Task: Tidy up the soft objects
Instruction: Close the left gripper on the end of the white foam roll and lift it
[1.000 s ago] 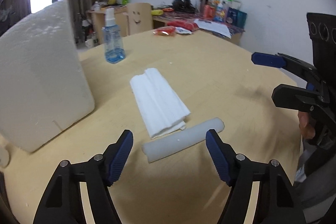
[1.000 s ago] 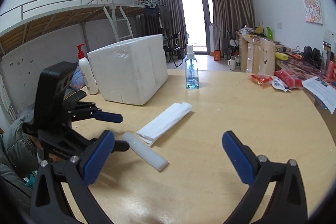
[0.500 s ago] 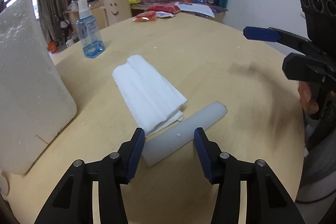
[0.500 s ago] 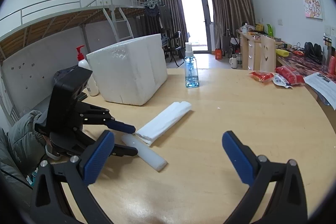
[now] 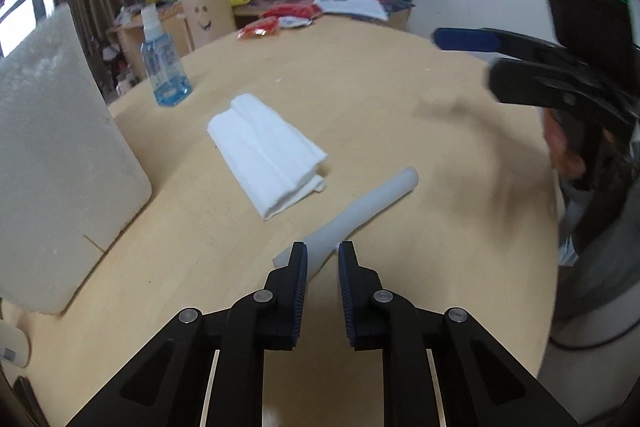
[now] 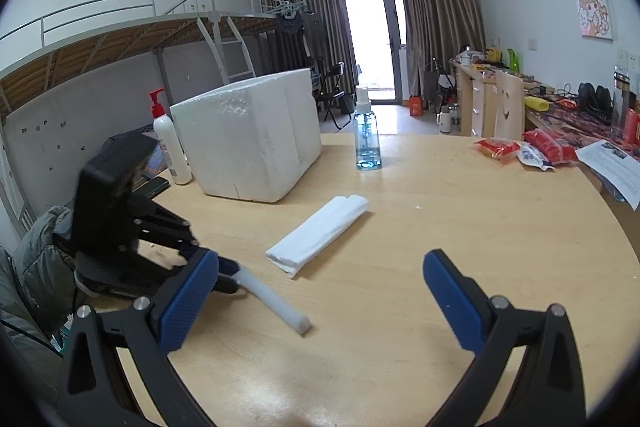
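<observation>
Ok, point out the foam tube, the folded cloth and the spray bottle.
foam tube [image 5: 372,199], left wrist view, middle of its length
folded cloth [image 5: 266,153], left wrist view, top face
spray bottle [image 6: 366,139], right wrist view, clear body

White walls, loft bed [image 6: 120,39], brown curtains [image 6: 436,23] w/ bright balcony door [image 6: 370,39].

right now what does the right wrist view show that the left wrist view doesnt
Only the right wrist view: the red-pump lotion bottle behind the foam box, the loft bed and the glass door.

Only the left wrist view: the left gripper, whose jaws have just been closing, clamped on the near end of the white foam tube.

Both: the tube, the folded white cloth, the blue spray bottle, the foam box and the wooden table. The right gripper is open.
</observation>
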`<state>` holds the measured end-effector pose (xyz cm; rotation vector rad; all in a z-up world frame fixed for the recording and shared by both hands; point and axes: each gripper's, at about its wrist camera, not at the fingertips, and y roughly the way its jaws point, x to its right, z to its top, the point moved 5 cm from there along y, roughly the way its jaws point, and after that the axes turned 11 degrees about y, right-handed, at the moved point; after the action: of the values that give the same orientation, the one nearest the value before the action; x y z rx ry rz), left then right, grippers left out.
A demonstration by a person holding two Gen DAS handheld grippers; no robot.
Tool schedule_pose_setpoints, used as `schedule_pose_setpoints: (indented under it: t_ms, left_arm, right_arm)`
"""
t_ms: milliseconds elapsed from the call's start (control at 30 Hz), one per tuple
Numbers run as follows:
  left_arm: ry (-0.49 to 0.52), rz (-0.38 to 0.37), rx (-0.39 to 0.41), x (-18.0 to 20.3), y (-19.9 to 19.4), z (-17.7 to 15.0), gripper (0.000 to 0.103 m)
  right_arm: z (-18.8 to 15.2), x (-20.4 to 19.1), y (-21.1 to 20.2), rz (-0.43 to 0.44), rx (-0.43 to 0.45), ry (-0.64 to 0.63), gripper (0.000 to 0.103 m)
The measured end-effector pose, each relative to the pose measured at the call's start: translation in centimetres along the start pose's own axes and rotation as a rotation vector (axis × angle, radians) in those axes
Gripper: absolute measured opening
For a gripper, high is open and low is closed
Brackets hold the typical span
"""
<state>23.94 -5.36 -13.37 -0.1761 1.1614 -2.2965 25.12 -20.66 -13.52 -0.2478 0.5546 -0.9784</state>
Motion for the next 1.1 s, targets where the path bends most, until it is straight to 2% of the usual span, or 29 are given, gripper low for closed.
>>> schedule_pose_setpoints:
  t_ms: [133, 300, 433, 500, 533, 567, 900, 1100]
  left_arm:
    - [0.035, 0.003, 0.032, 0.4, -0.7, 0.3, 0.017]
    - [0.067, 0.001, 0.003, 0.1, 0.6, 0.3, 0.018]
    - [0.089, -0.011, -0.004, -0.2, 1.2, 0.5, 0.022]
    - [0.096, -0.007, -0.001, -0.5, 1.3, 0.7, 0.032]
    - [0.102, 0.001, 0.0, -0.6, 1.4, 0.7, 0.042]
    - [0.106, 0.002, 0.003, -0.6, 1.4, 0.8, 0.047]
    - [0.128, -0.113, 0.003, -0.7, 2.0, 0.3, 0.047]
    - [0.195, -0.16, -0.012, -1.0, 2.6, 0.5, 0.047]
  right_arm:
    - [0.0, -0.3, -0.2, 0.001, 0.006, -0.001, 0.103]
    - [-0.1, -0.7, -0.3, 0.003, 0.009, -0.003, 0.103]
    - [-0.2, -0.6, -0.6, 0.0, 0.013, -0.005, 0.103]
    - [-0.2, -0.5, -0.7, -0.001, 0.015, 0.0, 0.103]
    - [-0.2, -0.5, -0.7, -0.001, 0.017, 0.003, 0.103]
    - [-0.3, -0.5, -0.7, 0.001, 0.017, 0.005, 0.103]
    - [-0.6, -0.5, -0.7, 0.007, 0.013, 0.012, 0.103]
    - [-0.7, -0.4, -1.0, 0.008, 0.017, 0.023, 0.103]
